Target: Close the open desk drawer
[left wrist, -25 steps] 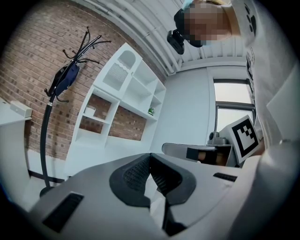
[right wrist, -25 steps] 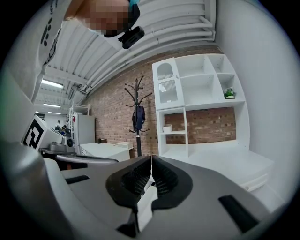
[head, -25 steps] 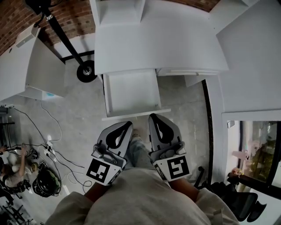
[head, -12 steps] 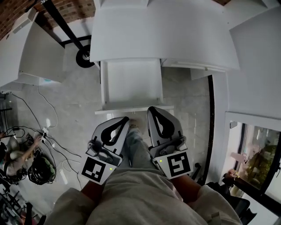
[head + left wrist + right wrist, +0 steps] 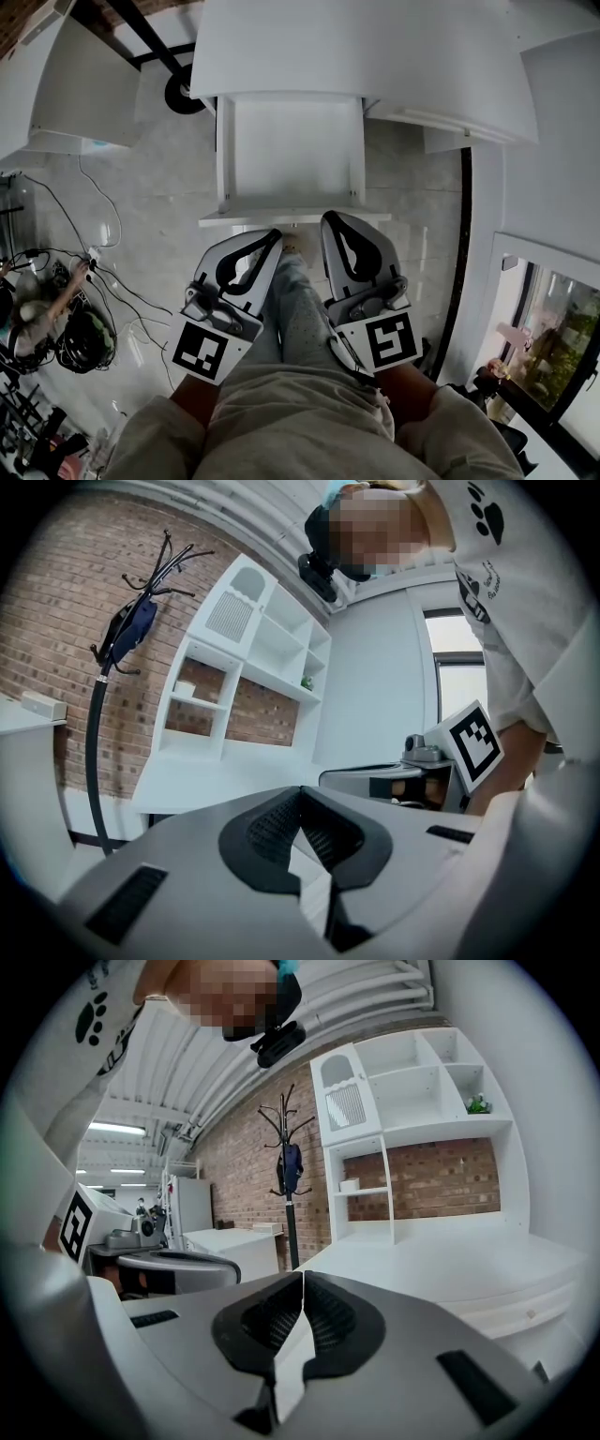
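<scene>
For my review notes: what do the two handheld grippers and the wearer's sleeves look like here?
Both the left gripper and right gripper have pale grey, rounded shells; their fingers have a black ribbed lining. Each carries a cube with black-and-white square markers at its rear. The person wears a short-sleeved light top with black paw prints.

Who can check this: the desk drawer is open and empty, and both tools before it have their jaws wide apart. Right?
Not quite. The drawer is open and empty, but the left tool and right tool before it have their jaws together, not wide apart. The two gripper views show it.
</scene>
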Demonstrator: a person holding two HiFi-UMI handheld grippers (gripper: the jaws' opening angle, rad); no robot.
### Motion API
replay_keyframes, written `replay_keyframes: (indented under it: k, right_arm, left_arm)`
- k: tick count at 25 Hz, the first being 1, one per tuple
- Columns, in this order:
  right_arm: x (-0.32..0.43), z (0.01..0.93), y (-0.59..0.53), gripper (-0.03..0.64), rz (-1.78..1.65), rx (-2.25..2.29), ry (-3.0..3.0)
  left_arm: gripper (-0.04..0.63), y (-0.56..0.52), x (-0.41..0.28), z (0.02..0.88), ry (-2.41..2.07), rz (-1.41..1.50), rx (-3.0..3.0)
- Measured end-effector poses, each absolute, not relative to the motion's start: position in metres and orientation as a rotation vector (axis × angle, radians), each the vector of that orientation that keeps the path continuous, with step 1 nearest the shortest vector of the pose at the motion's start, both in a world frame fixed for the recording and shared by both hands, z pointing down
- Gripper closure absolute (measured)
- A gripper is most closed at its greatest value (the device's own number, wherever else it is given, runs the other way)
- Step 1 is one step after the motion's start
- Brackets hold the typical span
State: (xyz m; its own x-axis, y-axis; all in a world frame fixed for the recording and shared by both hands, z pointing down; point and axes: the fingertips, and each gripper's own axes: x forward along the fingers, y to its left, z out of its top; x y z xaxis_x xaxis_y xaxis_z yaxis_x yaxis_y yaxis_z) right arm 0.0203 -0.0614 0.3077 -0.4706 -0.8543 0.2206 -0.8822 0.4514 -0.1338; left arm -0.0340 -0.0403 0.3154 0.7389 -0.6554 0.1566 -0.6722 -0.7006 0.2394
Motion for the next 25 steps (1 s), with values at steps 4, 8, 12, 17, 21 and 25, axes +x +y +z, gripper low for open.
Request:
replay_keyframes:
  k: [4, 8, 12, 17, 21, 25]
  right_arm:
    - [0.014, 0.327, -0.064, 0.586, 0.369, 1.529, -2.577]
    - [0.010, 0.348, -0.058, 0.586, 0.336, 1.471, -2.576]
    - [0.005, 0.362, -0.059, 0.586, 0.381, 1.498, -2.568]
    - [0.003, 0.384, -0.050, 0.586, 0.402, 1.476, -2.554]
    - [0.003, 0.404, -0.041, 0.586, 0.423, 1.456, -2.539]
    - [0.000, 0.421, -0.031, 0.586, 0.446, 1.430, -2.529]
  left_arm:
    - [0.578, -0.042, -0.038, 0.333, -1.044, 0.106, 2.658]
    - [0.578, -0.042, -0.044, 0.349, -1.055, 0.133, 2.655]
    - [0.578, -0.039, -0.047, 0.369, -1.051, 0.163, 2.643]
    - [0.578, -0.031, -0.046, 0.391, -1.023, 0.192, 2.629]
    - [0.578, -0.027, -0.044, 0.408, -1.002, 0.196, 2.613]
    - [0.578, -0.021, -0.041, 0.424, -0.984, 0.210, 2.585]
